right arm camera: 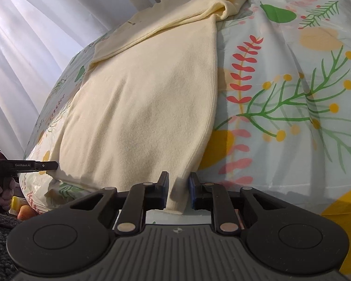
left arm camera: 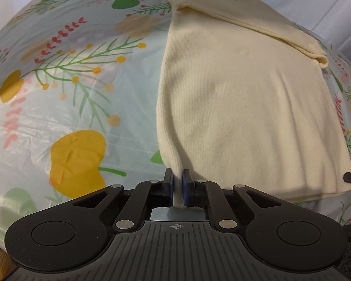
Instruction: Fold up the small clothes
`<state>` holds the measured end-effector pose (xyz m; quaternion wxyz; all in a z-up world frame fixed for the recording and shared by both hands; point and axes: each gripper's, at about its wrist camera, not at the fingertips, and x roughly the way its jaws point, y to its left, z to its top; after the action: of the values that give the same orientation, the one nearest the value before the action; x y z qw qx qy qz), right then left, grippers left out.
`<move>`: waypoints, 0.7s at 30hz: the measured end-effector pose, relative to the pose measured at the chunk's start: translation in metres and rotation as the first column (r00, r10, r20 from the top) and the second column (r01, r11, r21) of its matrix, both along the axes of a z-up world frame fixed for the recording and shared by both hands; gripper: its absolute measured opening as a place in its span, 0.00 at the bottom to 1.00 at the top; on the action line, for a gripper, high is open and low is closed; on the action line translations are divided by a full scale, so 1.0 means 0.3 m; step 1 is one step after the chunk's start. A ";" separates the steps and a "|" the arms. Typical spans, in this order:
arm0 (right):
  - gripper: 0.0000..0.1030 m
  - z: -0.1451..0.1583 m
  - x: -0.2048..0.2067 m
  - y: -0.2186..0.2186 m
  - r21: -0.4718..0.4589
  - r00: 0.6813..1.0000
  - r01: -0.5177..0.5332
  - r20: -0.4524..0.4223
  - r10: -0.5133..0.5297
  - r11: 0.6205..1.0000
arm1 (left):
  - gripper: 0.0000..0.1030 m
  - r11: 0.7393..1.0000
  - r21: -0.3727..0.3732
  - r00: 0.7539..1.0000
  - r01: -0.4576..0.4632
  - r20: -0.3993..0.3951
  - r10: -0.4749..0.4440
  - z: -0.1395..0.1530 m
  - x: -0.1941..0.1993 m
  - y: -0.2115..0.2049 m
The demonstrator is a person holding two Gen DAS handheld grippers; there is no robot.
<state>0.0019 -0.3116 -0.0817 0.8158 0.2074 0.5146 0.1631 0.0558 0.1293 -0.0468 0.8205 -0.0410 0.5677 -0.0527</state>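
A cream knit garment (left arm camera: 241, 107) lies flat on a floral tablecloth (left arm camera: 70, 107), with its sleeves folded across the far end. My left gripper (left arm camera: 177, 182) is shut on the garment's near left hem corner. In the right wrist view the same garment (right arm camera: 140, 107) stretches away from me. My right gripper (right arm camera: 178, 187) has its jaws a little apart around the near right hem corner, which hangs between the pads. The left gripper (right arm camera: 46, 165) shows at the far left edge of that view, at the other hem corner.
The floral plastic tablecloth (right arm camera: 292, 107) covers the whole table. White curtains (right arm camera: 35, 46) hang behind the table's far edge. A hand and small yellow and orange objects (right arm camera: 18, 205) sit below the table's left edge in the right wrist view.
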 end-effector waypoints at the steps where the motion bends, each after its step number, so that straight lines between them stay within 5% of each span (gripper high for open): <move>1: 0.06 0.001 0.002 -0.006 0.021 1.000 0.007 0.003 -0.007 1.000 | 0.09 1.000 0.001 1.000 0.010 0.005 -0.010 0.003 0.003 -0.003; 9: 0.05 0.038 0.060 -0.079 0.195 0.992 0.106 0.048 -0.117 0.975 | 0.08 0.983 -0.179 0.985 -0.035 0.161 0.064 0.107 0.110 0.023; 11: 0.05 0.059 0.099 -0.101 0.218 0.985 0.129 0.080 -0.150 0.967 | 0.08 0.984 -0.175 0.974 -0.019 0.220 0.058 0.136 0.164 0.016; 17: 0.05 0.113 0.258 -0.121 0.160 0.962 0.165 0.194 -0.195 0.973 | 0.08 0.988 -0.153 0.932 -0.009 0.358 0.064 0.173 0.365 0.001; 21: 0.05 0.114 0.372 -0.093 0.069 0.944 0.199 0.253 -0.210 0.978 | 0.08 0.987 -0.144 0.921 -0.066 0.371 0.116 0.110 0.500 -0.008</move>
<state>0.1135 -0.3394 -0.0475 0.8839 0.2540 0.3756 0.1141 0.2057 0.1268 -0.0139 0.9118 -0.1091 0.3917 -0.0577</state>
